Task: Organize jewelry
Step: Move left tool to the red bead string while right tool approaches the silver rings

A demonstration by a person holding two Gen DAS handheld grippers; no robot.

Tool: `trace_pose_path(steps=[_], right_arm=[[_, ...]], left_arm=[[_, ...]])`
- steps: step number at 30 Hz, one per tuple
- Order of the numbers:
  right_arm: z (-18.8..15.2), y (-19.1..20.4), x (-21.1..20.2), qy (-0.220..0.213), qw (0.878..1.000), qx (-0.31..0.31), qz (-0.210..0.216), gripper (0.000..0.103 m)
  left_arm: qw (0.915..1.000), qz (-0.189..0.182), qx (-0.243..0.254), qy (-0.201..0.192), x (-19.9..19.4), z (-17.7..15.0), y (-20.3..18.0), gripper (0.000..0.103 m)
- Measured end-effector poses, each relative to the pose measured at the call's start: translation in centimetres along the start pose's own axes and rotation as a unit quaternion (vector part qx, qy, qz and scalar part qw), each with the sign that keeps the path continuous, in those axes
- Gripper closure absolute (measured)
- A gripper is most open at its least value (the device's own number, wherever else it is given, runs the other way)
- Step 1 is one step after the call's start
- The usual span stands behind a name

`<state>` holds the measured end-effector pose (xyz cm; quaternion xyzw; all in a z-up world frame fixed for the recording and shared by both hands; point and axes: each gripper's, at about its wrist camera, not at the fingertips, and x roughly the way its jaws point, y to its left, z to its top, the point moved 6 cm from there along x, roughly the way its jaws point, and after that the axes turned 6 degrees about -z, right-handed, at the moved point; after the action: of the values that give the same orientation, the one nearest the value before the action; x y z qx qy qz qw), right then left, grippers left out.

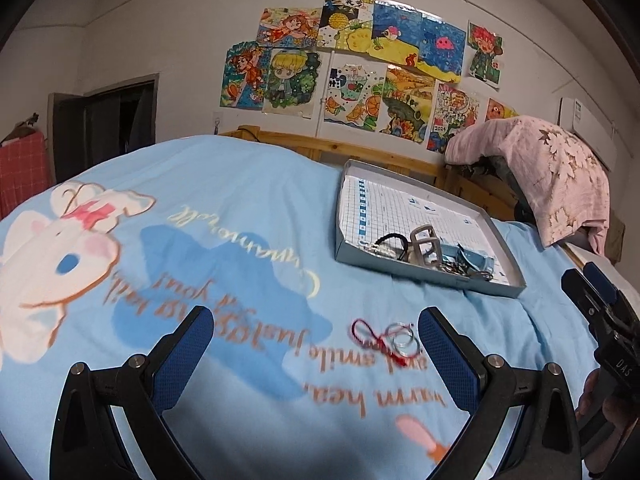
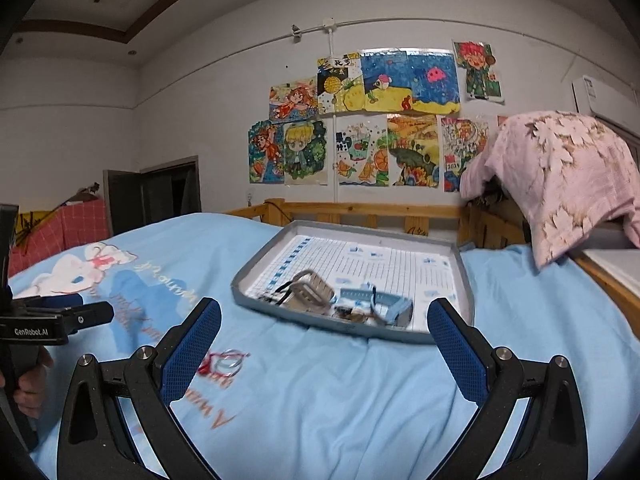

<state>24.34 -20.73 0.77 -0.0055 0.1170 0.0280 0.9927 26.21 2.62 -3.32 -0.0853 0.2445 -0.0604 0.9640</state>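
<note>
Jewelry is split between 2 spots on your blue bedsheet [image 1: 256, 200]. Most of it sits heaped in the near end of the grey tray [image 2: 256, 268]: a black cord [image 1: 394, 238], a grey buckle-like piece [image 1: 424, 242], a blue strap [image 2: 384, 300] and some small metal bits too blurred to name. Nearer to you than the tray, a red string bracelet [image 1: 366, 330] and 2 silver rings [image 1: 402, 336] lie loose on the sheet, touching each other. Your left tool [image 1: 316, 354] has its blue pads spread wide and empty, the rings just inside its right pad. Your right tool [image 2: 324, 344] is likewise spread with nothing between its pads, facing the tray's near rim.
</note>
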Motion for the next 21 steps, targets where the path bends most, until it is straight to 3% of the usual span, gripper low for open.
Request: trace_pose_path(steps=[10, 21], right_arm=[[-0.2, 0.5, 6.0, 0.020, 1.000, 0.015, 0.019, 0.002], [-2.5, 1.5, 9.7, 0.050, 0.997, 0.030, 0.048, 0.002]], left_arm=[[0.9969, 0.032, 0.069, 0.019, 4.8, 0.8, -1.0, 0.000], [0.9984, 0.030, 0.036, 0.031, 6.9, -0.7, 0.9, 0.000]])
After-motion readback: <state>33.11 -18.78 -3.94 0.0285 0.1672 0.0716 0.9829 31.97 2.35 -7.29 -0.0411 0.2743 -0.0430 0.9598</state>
